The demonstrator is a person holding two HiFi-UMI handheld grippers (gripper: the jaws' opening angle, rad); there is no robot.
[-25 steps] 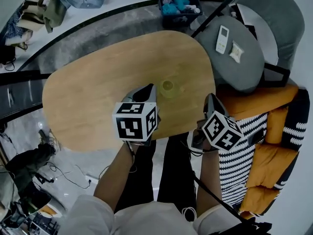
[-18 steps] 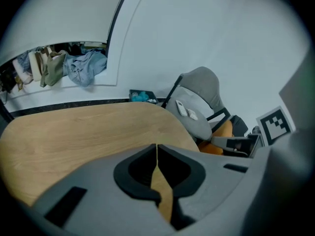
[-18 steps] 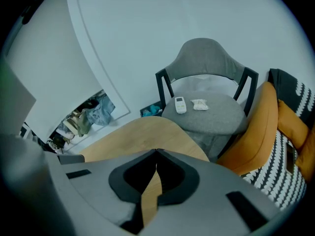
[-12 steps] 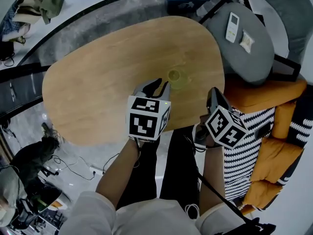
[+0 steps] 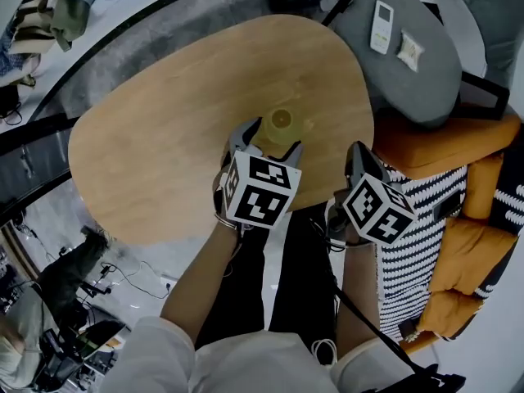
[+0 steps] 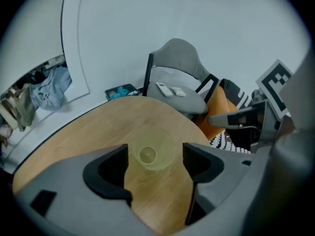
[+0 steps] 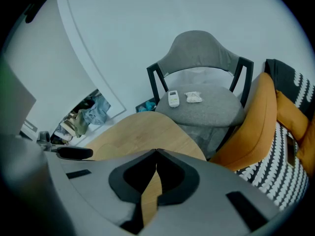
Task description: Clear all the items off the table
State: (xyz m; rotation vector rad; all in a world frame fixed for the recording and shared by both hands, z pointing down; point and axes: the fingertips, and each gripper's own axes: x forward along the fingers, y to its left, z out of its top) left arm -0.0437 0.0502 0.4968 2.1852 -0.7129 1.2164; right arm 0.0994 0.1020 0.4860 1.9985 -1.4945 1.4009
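Opening left hand-held gripper (image 5: 272, 138), cup (image 5: 281, 122) between jaws

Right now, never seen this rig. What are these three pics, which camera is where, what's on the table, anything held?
There is no robot: a person holds a two-jaw gripper in each hand, and the marker cubes are part of the grippers. The head view comes from a camera on the person's head, looking down. The other two pictures come from a camera on each gripper, looking along its jaws. On the wooden table stands one thing, a translucent yellow-green cup, upright. The left gripper has just been opening its jaws; they stand wide with the cup between their tips, not pressed on it. The right gripper is shut and empty. A remote and a small white packet lie on the grey chair beside the table. Nothing is held.
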